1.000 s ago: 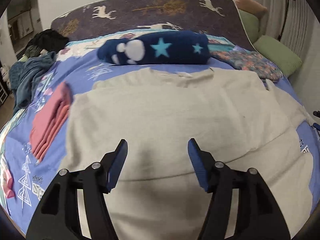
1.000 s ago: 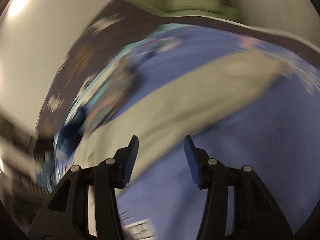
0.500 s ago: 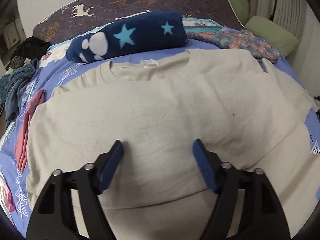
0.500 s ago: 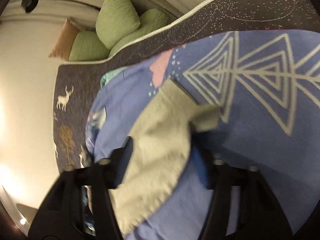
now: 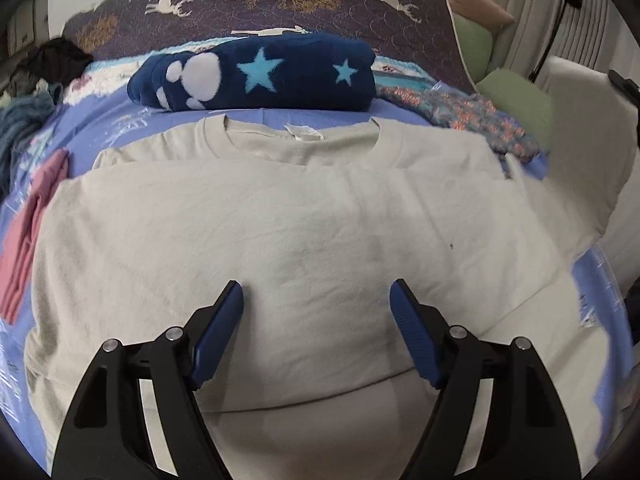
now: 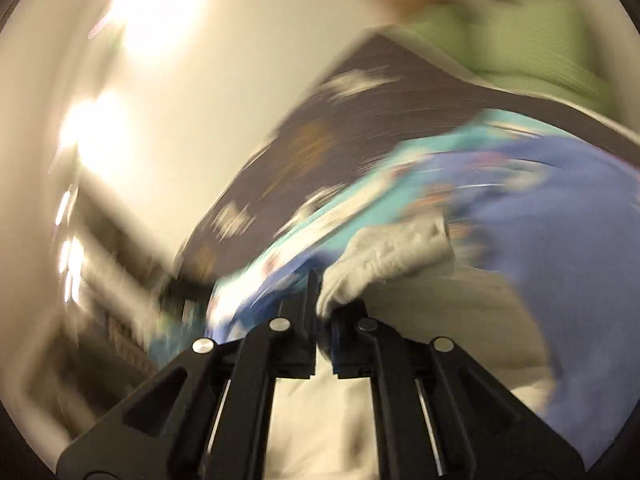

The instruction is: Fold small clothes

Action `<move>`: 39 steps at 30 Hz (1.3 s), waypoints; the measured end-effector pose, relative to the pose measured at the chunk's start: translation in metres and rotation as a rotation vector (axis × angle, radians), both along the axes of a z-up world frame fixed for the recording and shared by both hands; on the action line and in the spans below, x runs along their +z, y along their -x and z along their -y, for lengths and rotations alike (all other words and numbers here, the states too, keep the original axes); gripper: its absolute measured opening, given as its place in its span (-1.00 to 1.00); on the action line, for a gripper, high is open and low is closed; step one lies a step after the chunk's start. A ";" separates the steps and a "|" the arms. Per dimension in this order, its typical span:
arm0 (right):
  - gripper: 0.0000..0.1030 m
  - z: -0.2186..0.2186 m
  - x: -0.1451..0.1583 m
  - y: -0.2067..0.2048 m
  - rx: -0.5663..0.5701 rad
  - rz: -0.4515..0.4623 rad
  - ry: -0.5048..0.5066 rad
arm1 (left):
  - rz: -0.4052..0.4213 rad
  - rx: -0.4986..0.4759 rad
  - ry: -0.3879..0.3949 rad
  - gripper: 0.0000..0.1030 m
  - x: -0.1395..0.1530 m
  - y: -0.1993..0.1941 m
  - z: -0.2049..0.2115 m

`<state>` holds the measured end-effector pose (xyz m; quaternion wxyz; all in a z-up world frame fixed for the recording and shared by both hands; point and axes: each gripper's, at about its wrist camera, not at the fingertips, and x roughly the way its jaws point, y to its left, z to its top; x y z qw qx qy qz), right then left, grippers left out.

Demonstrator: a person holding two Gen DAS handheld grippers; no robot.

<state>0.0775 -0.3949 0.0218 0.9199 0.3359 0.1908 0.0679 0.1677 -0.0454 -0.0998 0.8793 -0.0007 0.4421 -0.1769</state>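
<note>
T-shirt [image 5: 280, 216] lies flat on the bed [image 5: 120, 120]; left gripper [image 5: 316, 300] fingers spread wide above it, right gripper [image 6: 322, 292] fingers clamped on its sleeve [image 6: 384, 252].

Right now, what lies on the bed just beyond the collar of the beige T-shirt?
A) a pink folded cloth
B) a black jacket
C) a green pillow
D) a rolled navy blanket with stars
D: the navy blanket with light blue stars lies across the bed just past the T-shirt collar.
</note>
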 end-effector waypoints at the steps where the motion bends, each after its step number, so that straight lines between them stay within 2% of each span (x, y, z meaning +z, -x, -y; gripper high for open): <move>1: -0.90 -0.037 0.004 -0.005 0.077 0.011 0.064 | -0.011 0.006 0.038 0.50 0.002 0.000 -0.008; 3: -0.90 -0.117 -0.005 -0.018 0.244 -0.014 0.218 | -0.047 0.027 0.141 0.49 0.004 -0.002 -0.030; 4: -0.90 -0.157 -0.021 -0.023 0.322 -0.063 0.314 | -0.064 0.033 0.189 0.49 0.004 -0.002 -0.039; 6: -0.84 -0.200 -0.051 -0.026 0.400 -0.151 0.440 | -0.093 0.035 0.270 0.48 0.005 -0.002 -0.056; 8: -0.68 -0.227 -0.085 -0.027 0.461 -0.246 0.540 | -0.106 0.035 0.322 0.48 0.005 -0.002 -0.067; 9: -0.62 -0.234 -0.097 -0.025 0.477 -0.278 0.562 | -0.111 0.034 0.340 0.48 0.005 -0.002 -0.070; 11: -0.36 -0.240 -0.112 -0.020 0.501 -0.314 0.578 | -0.124 0.027 0.373 0.48 0.003 -0.003 -0.074; 14: -0.31 -0.233 -0.115 -0.018 0.502 -0.330 0.581 | -0.152 0.026 0.408 0.48 -0.001 -0.008 -0.073; 18: -0.24 -0.232 -0.105 -0.007 0.472 -0.318 0.625 | -0.154 0.000 0.366 0.45 0.002 -0.017 -0.060; 20: -0.08 -0.225 -0.101 -0.002 0.460 -0.306 0.638 | -0.164 -0.026 0.311 0.14 0.003 -0.025 -0.045; 23: -0.05 -0.218 -0.098 0.006 0.439 -0.302 0.624 | -0.136 -0.048 0.171 -0.12 0.001 -0.033 -0.018; 24: -0.04 -0.214 -0.096 0.009 0.427 -0.299 0.617 | -0.104 -0.056 0.112 -0.25 0.001 -0.035 -0.008; 25: -0.01 -0.211 -0.094 0.012 0.417 -0.296 0.612 | -0.096 -0.067 0.088 -0.81 0.001 -0.035 -0.003; 26: 0.02 -0.204 -0.089 0.017 0.399 -0.289 0.602 | -0.110 -0.083 0.082 -0.97 0.002 -0.037 0.003; 28: 0.07 -0.193 -0.083 0.023 0.367 -0.277 0.598 | -0.081 -0.084 0.100 -0.97 0.017 -0.034 0.004; 32: 0.14 -0.161 -0.065 0.039 0.239 -0.263 0.645 | 0.075 -0.091 0.201 -0.97 0.083 -0.018 -0.025; 36: 0.24 -0.130 -0.058 0.048 0.088 -0.289 0.728 | 0.245 -0.005 0.136 -0.97 0.139 -0.005 -0.073; 38: 0.28 -0.116 -0.064 0.049 0.024 -0.337 0.755 | 0.264 0.040 0.075 -0.97 0.141 -0.007 -0.093; 39: 0.28 -0.110 -0.069 0.049 0.012 -0.363 0.754 | 0.243 0.072 0.035 -0.97 0.133 -0.012 -0.104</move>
